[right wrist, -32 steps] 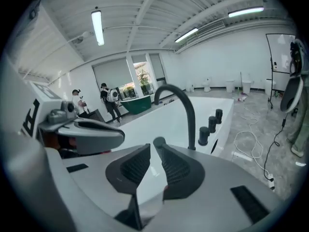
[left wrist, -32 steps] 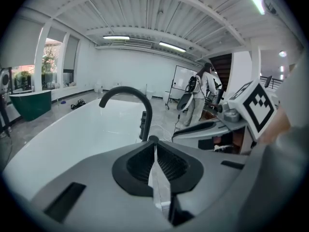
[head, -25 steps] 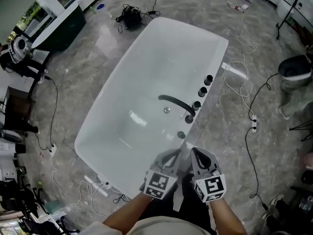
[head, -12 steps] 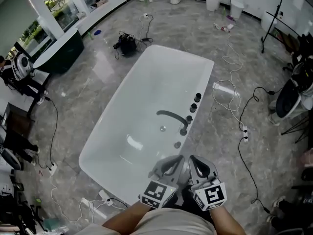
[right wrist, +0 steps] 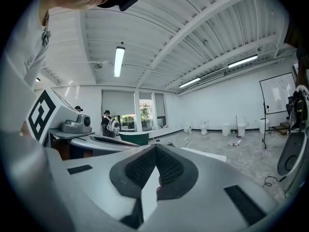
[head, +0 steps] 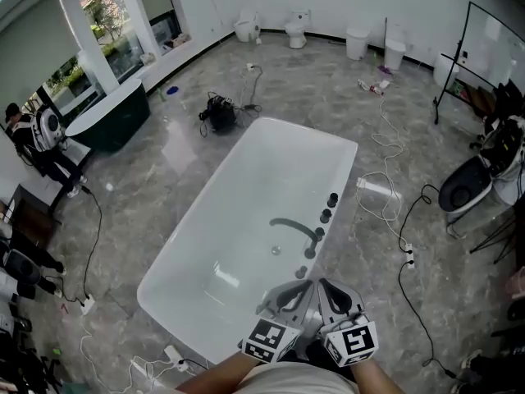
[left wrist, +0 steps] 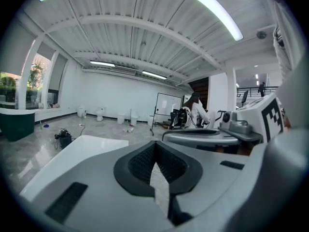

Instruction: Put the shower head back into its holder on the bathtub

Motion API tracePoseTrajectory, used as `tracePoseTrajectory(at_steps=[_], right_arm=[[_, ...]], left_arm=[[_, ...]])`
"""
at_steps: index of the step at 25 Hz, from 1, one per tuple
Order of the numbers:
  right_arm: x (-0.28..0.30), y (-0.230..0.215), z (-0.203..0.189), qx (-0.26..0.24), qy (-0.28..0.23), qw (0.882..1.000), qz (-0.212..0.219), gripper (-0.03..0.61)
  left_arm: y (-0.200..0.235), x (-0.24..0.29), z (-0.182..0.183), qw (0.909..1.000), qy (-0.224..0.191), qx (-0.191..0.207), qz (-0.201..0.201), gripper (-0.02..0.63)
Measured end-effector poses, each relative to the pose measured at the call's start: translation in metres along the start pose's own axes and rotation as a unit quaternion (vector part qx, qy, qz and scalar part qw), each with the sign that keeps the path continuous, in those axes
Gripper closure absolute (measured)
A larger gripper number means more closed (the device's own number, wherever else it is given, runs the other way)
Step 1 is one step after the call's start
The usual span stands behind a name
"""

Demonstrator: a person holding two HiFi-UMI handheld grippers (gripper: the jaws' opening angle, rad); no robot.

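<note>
Bathtub (head: 238, 203): white, on grey floor
Dark curved fitting (head: 292, 227): right rim, over basin
Left gripper (head: 299, 290), right gripper (head: 326, 290): side by side, near end

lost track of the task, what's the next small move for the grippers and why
Probably open the right hand-held gripper and lower it toward the black round knobs on the white bathtub's rim: both it and the left hand-held gripper are shut and empty.

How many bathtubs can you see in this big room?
2. A white bathtub stands in the middle of the floor, just ahead of the person. A dark green bathtub stands by the window at the left. Others may be hidden outside the pictures.
</note>
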State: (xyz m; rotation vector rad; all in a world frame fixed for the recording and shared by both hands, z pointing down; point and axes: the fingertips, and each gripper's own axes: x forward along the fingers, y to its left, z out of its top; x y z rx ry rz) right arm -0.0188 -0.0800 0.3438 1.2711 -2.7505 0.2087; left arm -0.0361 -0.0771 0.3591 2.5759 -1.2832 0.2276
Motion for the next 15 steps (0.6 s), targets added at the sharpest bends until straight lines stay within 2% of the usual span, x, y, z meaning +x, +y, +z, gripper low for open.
tracePoseTrajectory(at_steps=[15], right_arm=[[-0.010,-0.018,0.000,-0.010,0.015,1.000,0.015,0.566]], left_arm=[[-0.011,0.010,0.004,0.9993,-0.013,-0.012,0.032,0.609]])
